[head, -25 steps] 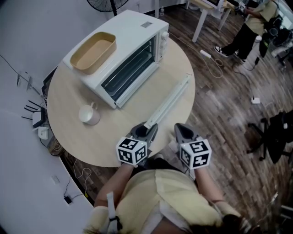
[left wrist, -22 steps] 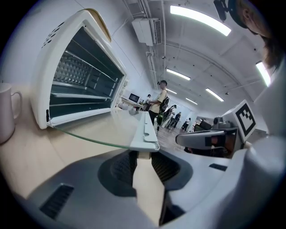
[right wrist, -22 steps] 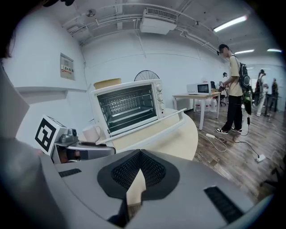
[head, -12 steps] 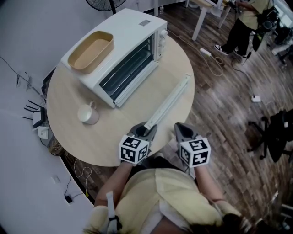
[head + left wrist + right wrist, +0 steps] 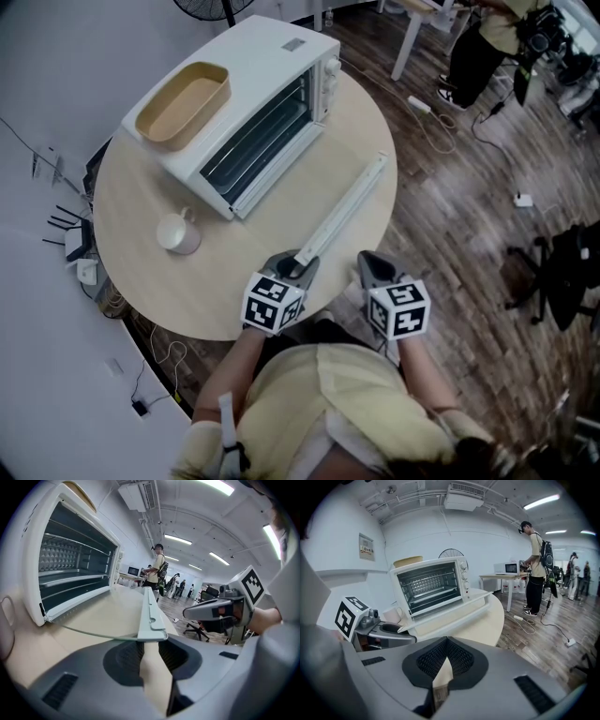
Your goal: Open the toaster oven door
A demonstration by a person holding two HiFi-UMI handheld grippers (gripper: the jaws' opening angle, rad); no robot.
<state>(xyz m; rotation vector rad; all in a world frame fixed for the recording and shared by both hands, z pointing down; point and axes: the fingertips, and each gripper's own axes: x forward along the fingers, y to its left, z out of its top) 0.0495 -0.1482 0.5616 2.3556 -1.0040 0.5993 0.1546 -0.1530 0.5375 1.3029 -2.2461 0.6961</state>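
Observation:
The white toaster oven point(image 5: 246, 103) stands at the back of the round wooden table point(image 5: 141, 281). Its glass door point(image 5: 103, 613) lies folded down flat, and the long white handle point(image 5: 342, 211) runs along the door's front edge. My left gripper point(image 5: 291, 269) is at the near end of that handle, jaws open, with the handle's tip point(image 5: 152, 632) just past the fingertips and bare table showing between the pads. My right gripper point(image 5: 375, 267) hovers off the table's edge to the right, shut and empty. The oven cavity point(image 5: 429, 588) with its wire racks is exposed.
A tan tray point(image 5: 183, 101) rests on the oven's top. A white mug point(image 5: 178, 232) sits left of the door. Beyond the table are a fan point(image 5: 211, 9), a person point(image 5: 487, 47) by a desk, cables on the wood floor and a black chair point(image 5: 553, 272).
The left gripper's marker cube has rolled a little while staying in place. The person in the background has moved left. The door and the right gripper look unchanged.

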